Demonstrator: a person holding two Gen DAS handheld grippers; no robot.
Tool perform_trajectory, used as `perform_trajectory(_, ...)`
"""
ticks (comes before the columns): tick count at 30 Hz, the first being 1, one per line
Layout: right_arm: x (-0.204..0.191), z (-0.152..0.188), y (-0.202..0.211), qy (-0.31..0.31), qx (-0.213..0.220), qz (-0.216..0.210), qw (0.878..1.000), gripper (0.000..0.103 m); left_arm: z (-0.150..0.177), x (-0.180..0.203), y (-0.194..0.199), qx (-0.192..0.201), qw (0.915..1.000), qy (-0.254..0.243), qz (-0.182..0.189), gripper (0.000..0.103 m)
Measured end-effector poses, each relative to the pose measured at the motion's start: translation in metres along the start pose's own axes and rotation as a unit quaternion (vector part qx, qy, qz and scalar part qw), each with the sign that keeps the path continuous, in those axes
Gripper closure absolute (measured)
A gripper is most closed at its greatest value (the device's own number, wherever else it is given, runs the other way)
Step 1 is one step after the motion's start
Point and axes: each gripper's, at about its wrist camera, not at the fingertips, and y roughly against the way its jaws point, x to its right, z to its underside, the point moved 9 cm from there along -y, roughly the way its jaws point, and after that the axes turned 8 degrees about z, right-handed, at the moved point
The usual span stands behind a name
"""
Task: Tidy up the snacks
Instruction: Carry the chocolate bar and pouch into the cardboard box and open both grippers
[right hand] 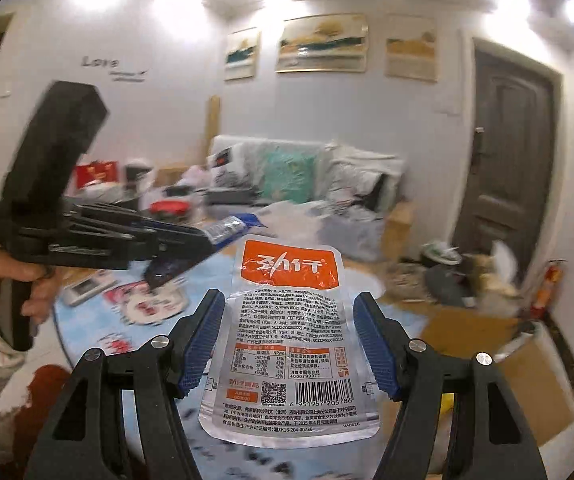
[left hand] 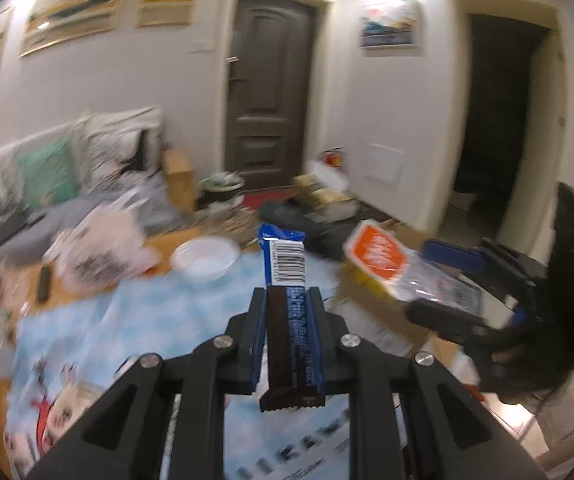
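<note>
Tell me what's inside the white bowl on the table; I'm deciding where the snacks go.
The white bowl looks empty, its pale inside bare. The view is blurred, so anything small in it cannot be ruled out.

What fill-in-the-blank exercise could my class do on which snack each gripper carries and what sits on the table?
1. The left gripper is shut on a dark blue snack ____.
2. The silver pouch between the right gripper's fingers has an ____ label at its top.
3. The empty bowl on the table is ____ in colour.
4. The door on the far wall stands ____.

Missing words: bar; orange; white; closed
</note>
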Motion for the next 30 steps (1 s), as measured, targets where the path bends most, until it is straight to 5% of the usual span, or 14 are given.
perform_trajectory(5, 0.077, 0.006, 0.004, -0.025, -0.012, 0.072, 0.997, 0.040, -0.037, 0.069, -0.053, -0.018, 0.9953, -0.018, 0.093, 0.087)
perform_trajectory(10, 0.148, 0.038, -0.007, -0.059, -0.048, 0.124, 0.989, 0.040, -0.050, 0.116, -0.127, -0.068, 0.9882, -0.019, 0.136, 0.087)
perform_trajectory(19, 0.188, 0.086, -0.040, -0.060, -0.105, 0.121, 0.985, 0.041, -0.015, 0.118, -0.219, -0.163, 0.9817, -0.022, 0.096, 0.086)
perform_trajectory(23, 0.189, 0.100, -0.049, -0.061, -0.117, 0.116, 0.984, 0.041, -0.010, 0.113, -0.229, -0.176, 0.9804, -0.025, 0.086, 0.082)
perform_trajectory(27, 0.194, 0.106, -0.048, -0.073, -0.118, 0.111, 0.984, 0.040, -0.013, 0.113, -0.230, -0.168, 0.9816, -0.023, 0.087, 0.063)
perform_trajectory(30, 0.192, 0.107, -0.041, -0.075, -0.117, 0.109, 0.984, 0.040, -0.016, 0.112, -0.225, -0.162, 0.9827, -0.024, 0.088, 0.062)
